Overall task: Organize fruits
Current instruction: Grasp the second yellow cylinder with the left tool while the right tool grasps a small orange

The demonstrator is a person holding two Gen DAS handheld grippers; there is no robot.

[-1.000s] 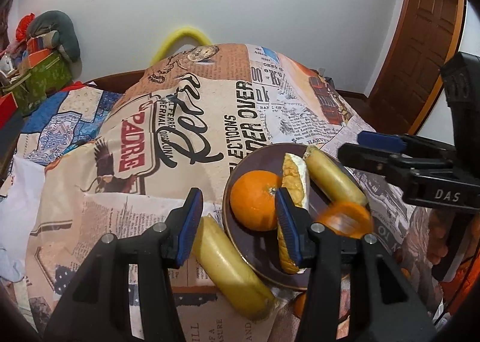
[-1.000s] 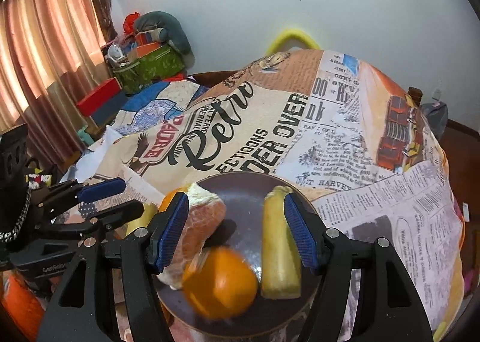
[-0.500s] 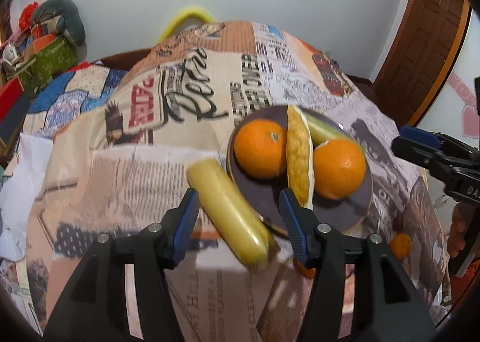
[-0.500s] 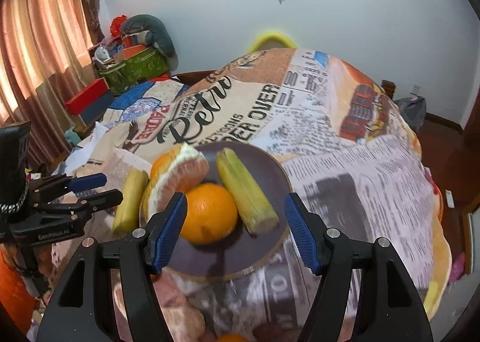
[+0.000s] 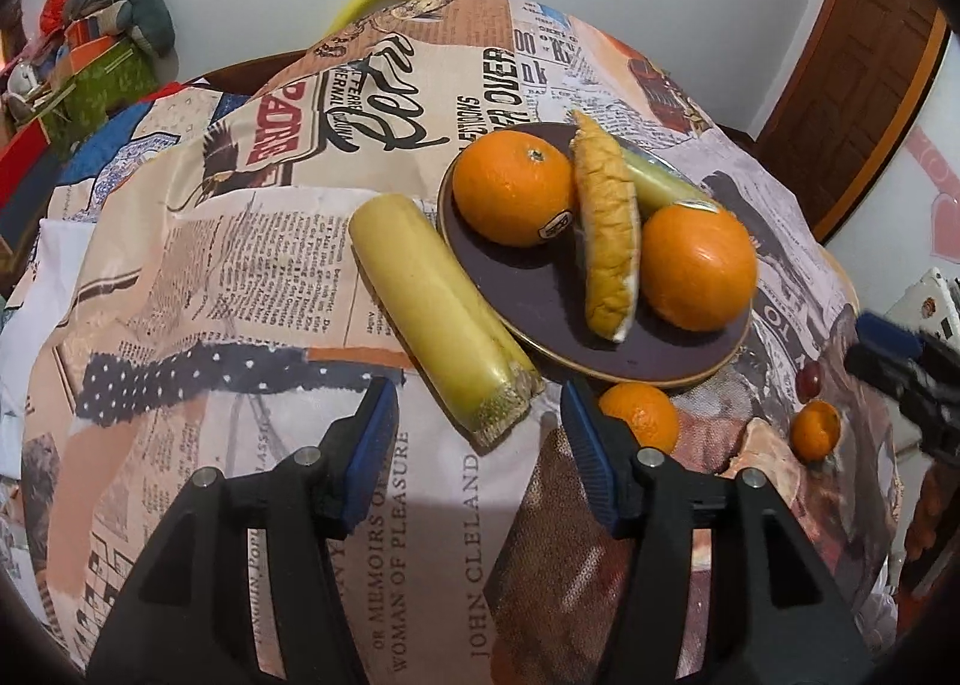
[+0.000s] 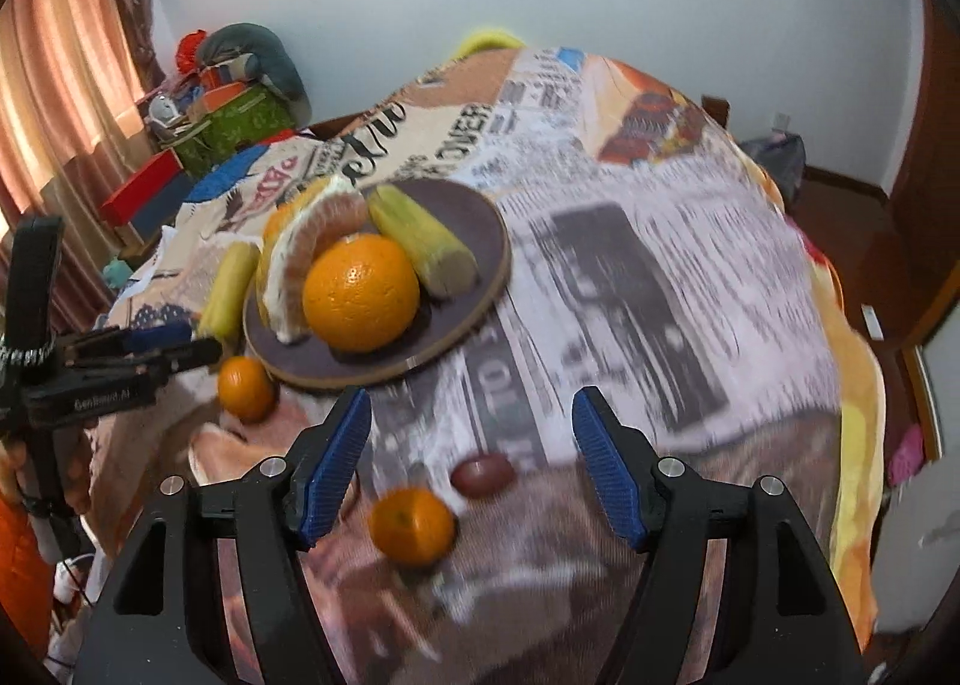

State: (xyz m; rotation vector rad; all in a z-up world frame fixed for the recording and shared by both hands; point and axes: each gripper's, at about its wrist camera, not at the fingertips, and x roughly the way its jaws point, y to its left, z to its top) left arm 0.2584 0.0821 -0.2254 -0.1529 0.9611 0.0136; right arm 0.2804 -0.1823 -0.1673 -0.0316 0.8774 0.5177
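Note:
A dark purple plate [image 5: 540,295] [image 6: 480,241] holds two oranges [image 5: 510,187] [image 5: 696,268], a peeled citrus wedge [image 5: 606,241] and a yellow-green stalk piece [image 5: 654,184]. A second yellow piece [image 5: 438,307] [image 6: 228,289] lies on the cloth against the plate's left rim. My left gripper [image 5: 477,403] is open and empty, its tips just short of that piece's cut end. The right gripper [image 6: 472,415] is open and empty over the cloth. A small mandarin [image 6: 411,526] and a dark red grape [image 6: 483,475] lie between its fingers. Another mandarin [image 5: 639,425] [image 6: 246,388] sits at the plate's near rim.
A newspaper-print cloth [image 5: 240,277] covers the rounded table and drops away at the right [image 6: 840,385]. Boxes and bags [image 6: 228,114] are stacked at the back left by a curtain [image 6: 60,84]. A wooden door [image 5: 864,84] is at the back right.
Both grippers have drawn back from the plate toward the near edge. The orange that was blurred between the right fingers now rests on the plate. The small mandarins and the grape have come into view.

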